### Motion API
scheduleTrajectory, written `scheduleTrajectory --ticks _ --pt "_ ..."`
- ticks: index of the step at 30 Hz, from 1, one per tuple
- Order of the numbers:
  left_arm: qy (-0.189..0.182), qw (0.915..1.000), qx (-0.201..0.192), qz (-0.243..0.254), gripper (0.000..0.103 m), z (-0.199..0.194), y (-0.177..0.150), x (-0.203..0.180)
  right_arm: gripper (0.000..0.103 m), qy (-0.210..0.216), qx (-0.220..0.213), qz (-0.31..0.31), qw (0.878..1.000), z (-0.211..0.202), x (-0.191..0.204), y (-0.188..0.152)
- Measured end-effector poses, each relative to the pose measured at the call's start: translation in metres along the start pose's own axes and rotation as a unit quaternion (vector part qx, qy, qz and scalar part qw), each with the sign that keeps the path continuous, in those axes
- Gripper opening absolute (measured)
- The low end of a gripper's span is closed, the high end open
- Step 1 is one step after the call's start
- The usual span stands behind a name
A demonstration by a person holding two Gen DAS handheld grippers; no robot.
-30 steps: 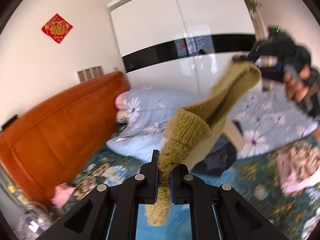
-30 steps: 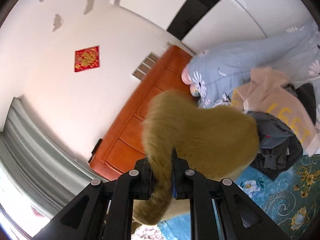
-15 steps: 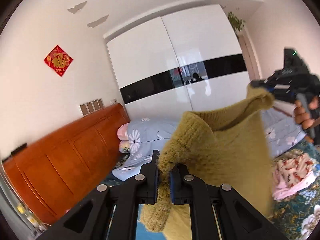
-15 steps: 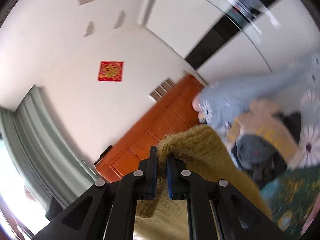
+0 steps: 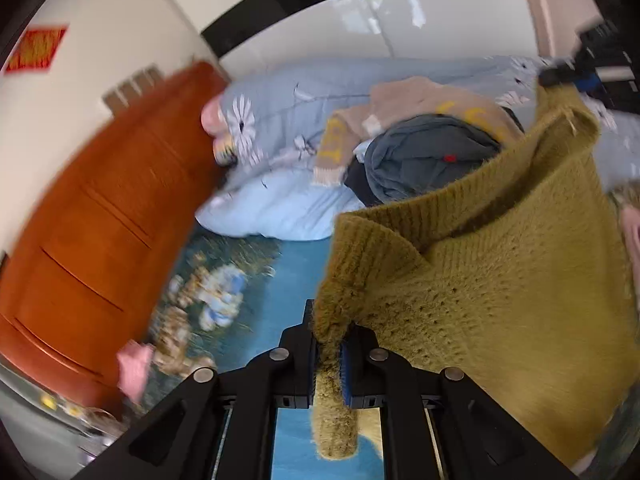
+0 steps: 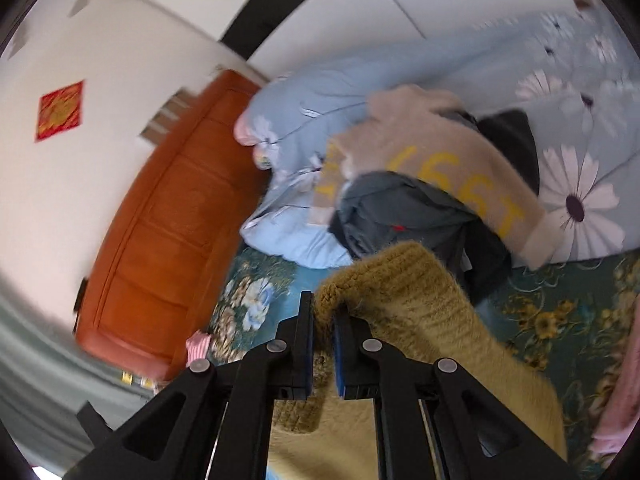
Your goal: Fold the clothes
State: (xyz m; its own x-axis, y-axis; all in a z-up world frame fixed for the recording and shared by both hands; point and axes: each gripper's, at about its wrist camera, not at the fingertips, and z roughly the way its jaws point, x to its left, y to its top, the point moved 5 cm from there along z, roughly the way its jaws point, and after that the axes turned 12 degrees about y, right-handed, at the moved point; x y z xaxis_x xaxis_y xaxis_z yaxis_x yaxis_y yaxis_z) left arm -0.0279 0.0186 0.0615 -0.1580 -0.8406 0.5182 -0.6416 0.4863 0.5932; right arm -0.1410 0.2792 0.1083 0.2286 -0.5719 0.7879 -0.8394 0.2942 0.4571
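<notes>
Olive knit sweater (image 5: 500, 272): one piece, thick ribbed wool, held in the air above the bed's teal floral sheet (image 5: 296, 276), on the near side of the clothes pile.

Left tongs (image 5: 328, 354): jaws nearly shut, pinching a ribbed corner of the sweater; a tuft hangs below the pads.

Right tongs (image 6: 323, 332): jaws likewise nearly shut, clamped on another ribbed edge of the same sweater. From the left wrist view they show at the far upper right, gripping the opposite corner, so the garment is spread between the two.

Clothes pile, unfolded, landmark: beige sweater with yellow lettering (image 6: 452, 168), grey garment (image 6: 400, 216) under it, a black piece beside; all resting against the pale blue daisy duvet (image 6: 560, 112).

Wooden headboard (image 5: 104, 216): left of the pile. Pink item (image 5: 134, 368) near its foot.

Progress, as judged: early. The sweater is only stretched out, not laid flat, no fold made. Left to do: lay it on the sheet, fold it, then the pile.
</notes>
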Motion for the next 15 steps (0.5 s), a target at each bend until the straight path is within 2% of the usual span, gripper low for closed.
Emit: scheduleTrajectory --ticks 1,3,6,8,11,15 --pt "-0.007 0.9999 0.009 -0.011 0.010 0.012 0.002 -0.001 0.008 -0.008 -0.002 0.000 1.000 0.008 -0.007 0.004" --pt "0.001 0.9998 0.002 -0.020 0.010 0.024 0.001 -0.007 0.008 -0.015 0.001 0.001 1.000 0.019 -0.021 0.004" --pt "-0.010 0.9993 -0.001 -0.035 0.010 0.028 -0.024 -0.021 0.008 -0.018 0.008 0.007 1.000 0.030 -0.044 -0.007" --pt "-0.037 0.9979 0.020 -0.050 0.011 0.034 -0.054 -0.037 0.008 -0.023 0.017 0.015 0.999 0.030 -0.068 -0.025" --pt "-0.097 0.9909 0.063 -0.069 0.011 0.024 -0.108 -0.072 0.008 -0.046 0.047 0.050 0.997 0.026 -0.114 -0.069" --pt "-0.151 0.9821 0.111 -0.020 0.010 -0.007 -0.178 -0.128 0.007 -0.084 0.069 0.108 0.988 0.000 -0.170 -0.131"
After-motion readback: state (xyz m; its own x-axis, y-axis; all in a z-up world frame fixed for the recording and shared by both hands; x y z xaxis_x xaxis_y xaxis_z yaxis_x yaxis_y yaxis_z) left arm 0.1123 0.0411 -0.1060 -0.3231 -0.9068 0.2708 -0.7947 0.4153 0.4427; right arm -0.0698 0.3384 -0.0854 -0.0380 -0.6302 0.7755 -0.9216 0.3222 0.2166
